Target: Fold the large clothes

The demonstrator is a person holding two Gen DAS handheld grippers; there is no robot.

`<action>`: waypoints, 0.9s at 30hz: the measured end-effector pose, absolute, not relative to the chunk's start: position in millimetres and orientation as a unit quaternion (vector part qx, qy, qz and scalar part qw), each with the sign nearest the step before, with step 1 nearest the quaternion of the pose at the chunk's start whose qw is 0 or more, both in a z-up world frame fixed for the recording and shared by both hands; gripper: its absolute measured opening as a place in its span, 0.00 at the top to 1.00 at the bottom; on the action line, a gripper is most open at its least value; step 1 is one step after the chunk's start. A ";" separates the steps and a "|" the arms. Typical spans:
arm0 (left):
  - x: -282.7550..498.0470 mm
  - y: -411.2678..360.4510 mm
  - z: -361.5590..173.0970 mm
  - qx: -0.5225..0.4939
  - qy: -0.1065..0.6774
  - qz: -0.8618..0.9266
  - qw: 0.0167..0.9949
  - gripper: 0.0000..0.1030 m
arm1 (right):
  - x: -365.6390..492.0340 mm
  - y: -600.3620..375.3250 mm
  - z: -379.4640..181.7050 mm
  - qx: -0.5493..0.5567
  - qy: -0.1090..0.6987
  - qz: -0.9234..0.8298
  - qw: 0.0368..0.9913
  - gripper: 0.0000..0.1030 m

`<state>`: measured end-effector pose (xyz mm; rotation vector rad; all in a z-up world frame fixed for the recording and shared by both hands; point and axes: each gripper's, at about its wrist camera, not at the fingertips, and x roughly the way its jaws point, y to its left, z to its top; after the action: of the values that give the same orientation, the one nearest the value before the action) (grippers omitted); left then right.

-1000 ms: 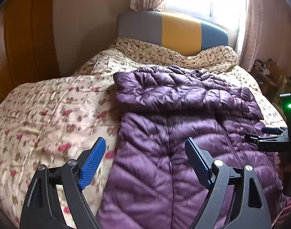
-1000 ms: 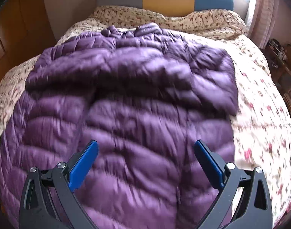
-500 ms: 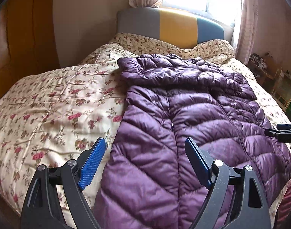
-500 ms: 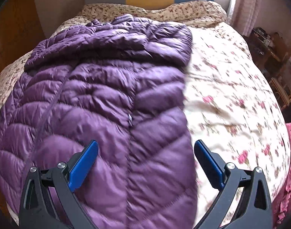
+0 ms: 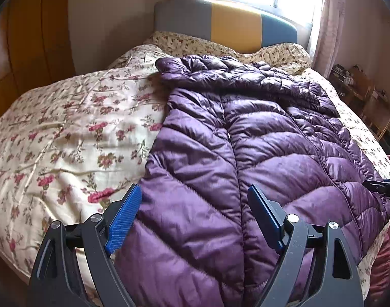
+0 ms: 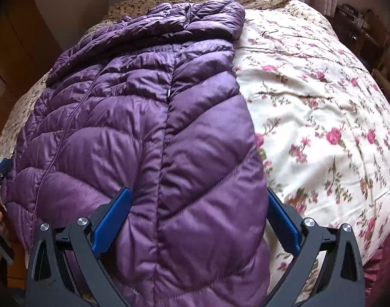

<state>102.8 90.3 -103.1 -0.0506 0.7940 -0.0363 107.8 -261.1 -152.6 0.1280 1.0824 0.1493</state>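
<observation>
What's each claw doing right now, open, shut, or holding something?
Left claw: open wide, holding nothing, poised over the purple puffer jacket.
Right claw: open wide, holding nothing, the jacket's near edge between its fingers.

No text, label, brand or number can be read anywhere in either view.

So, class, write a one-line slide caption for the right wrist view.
Open right gripper poised above a purple puffer jacket laid flat on a floral quilt.
</observation>
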 end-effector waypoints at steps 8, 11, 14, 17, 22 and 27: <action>94.4 92.1 -118.1 -0.046 0.409 -0.027 0.911 0.22 | 95.5 -249.8 -150.4 0.049 0.514 0.102 0.850 0.25; 89.0 96.5 -120.9 -0.071 0.413 -0.030 0.907 0.29 | 92.4 -247.7 -148.4 0.048 0.515 0.118 0.848 0.42; 85.7 99.5 -117.7 -0.080 0.413 -0.037 0.906 0.60 | 91.5 -242.7 -145.7 0.045 0.514 0.138 0.845 0.64; 82.0 105.6 -114.5 -0.098 0.409 -0.052 0.906 0.83 | 91.6 -238.6 -141.3 0.042 0.511 0.145 0.846 0.82; 80.1 116.2 -98.9 -0.127 0.399 -0.084 0.904 0.91 | 92.7 -234.5 -116.6 0.031 0.489 0.156 0.857 0.89; 90.1 117.7 -68.2 -0.139 0.377 -0.119 0.908 0.94 | 98.8 -230.8 -83.7 0.020 0.457 0.172 0.872 0.89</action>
<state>90.1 117.7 -68.2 -0.2866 0.7783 -0.2450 98.8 -230.8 -83.7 0.0408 0.9552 0.3587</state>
